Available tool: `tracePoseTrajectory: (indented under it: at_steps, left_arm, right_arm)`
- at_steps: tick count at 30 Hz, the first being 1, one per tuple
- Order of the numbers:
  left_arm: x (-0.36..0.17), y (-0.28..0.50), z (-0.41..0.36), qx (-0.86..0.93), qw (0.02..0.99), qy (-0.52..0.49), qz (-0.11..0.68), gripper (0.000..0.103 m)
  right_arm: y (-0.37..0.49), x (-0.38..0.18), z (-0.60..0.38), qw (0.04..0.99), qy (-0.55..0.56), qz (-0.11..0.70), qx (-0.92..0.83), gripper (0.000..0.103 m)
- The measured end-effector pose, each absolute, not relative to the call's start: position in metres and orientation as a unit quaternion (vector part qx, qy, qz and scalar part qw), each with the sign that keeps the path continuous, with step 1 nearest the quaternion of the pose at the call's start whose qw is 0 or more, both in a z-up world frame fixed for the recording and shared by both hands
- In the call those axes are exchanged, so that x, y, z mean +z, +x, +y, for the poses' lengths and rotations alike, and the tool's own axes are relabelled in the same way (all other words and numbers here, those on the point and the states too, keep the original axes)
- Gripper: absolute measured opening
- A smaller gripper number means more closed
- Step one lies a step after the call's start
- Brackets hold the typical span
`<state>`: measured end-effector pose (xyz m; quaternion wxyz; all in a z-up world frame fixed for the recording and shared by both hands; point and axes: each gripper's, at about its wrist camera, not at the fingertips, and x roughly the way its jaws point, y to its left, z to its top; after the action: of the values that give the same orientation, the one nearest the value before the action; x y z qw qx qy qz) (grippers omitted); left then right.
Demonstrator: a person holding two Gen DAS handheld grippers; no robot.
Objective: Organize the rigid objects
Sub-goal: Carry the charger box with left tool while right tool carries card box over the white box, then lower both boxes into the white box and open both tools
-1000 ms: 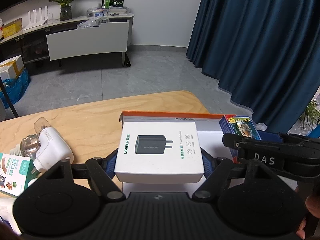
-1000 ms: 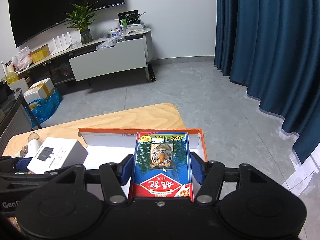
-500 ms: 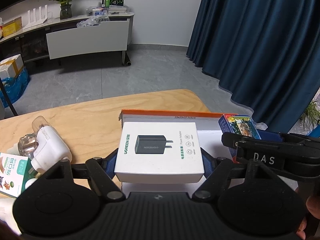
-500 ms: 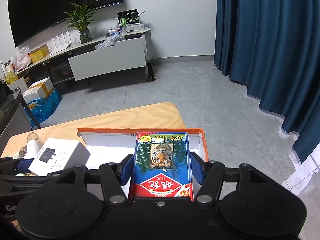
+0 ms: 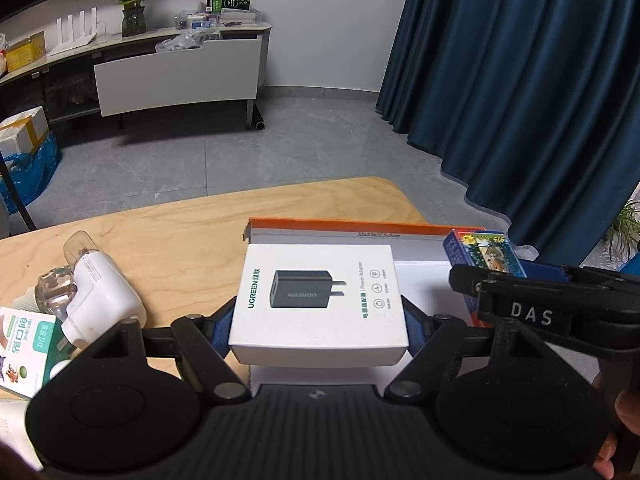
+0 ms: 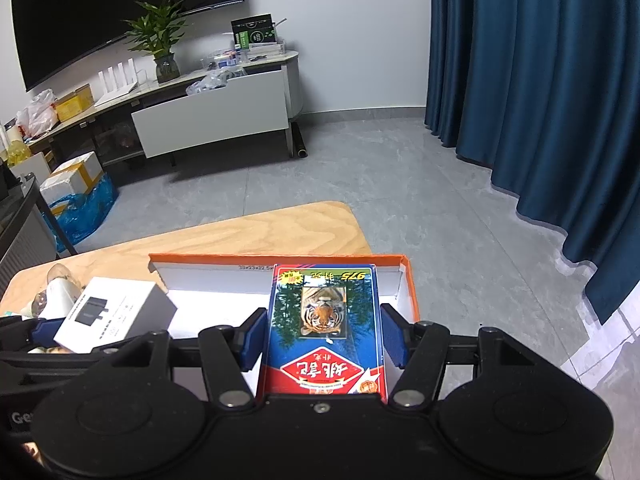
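I find the wooden counter [image 5: 168, 236] cut off at the lower edge of both views by the gripper bodies, so its near part is out of my sight. On it sits the orange-rimmed open box [image 6: 280, 258] with a white interior; its floor is largely covered from my cameras by the two held items, and I cannot tell whether either item touches that floor.

My left gripper [image 5: 319, 322] is pinched on the white charger box [image 5: 320, 300], blue pads pressed against both its sides, over the left part of the open box. My right gripper [image 6: 323, 338] is pinched on the tiger card box [image 6: 324, 320], pads against both long sides, at the right end of the open box; in the left view this item is half hidden behind the right gripper's frame.

At the left edge, a white handheld device [image 5: 100, 300] with a clear cap lies on the counter, partly cut off by the left gripper's body. Beside it a green and white carton [image 5: 24, 340] is cropped by the frame; its print is too partial to read fully.

Compared with one second ago, both grips are unchanged. The charger box sits slightly further right in the right view, and the left view has shifted marginally the same way.
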<state>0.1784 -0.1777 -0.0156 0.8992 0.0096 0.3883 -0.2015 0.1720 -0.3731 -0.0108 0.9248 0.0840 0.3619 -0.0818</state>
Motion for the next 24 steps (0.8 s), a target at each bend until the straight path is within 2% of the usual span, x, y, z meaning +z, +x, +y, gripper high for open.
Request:
tracePoseTrajectory:
  at_steps: [24]
  left_arm:
    - [-0.034,0.197,-0.18,-0.201,0.893,0.009,0.402,0.079]
  right_arm:
    - [0.193,-0.028,-0.378,0.917,0.091,0.379,-0.082,0.071]
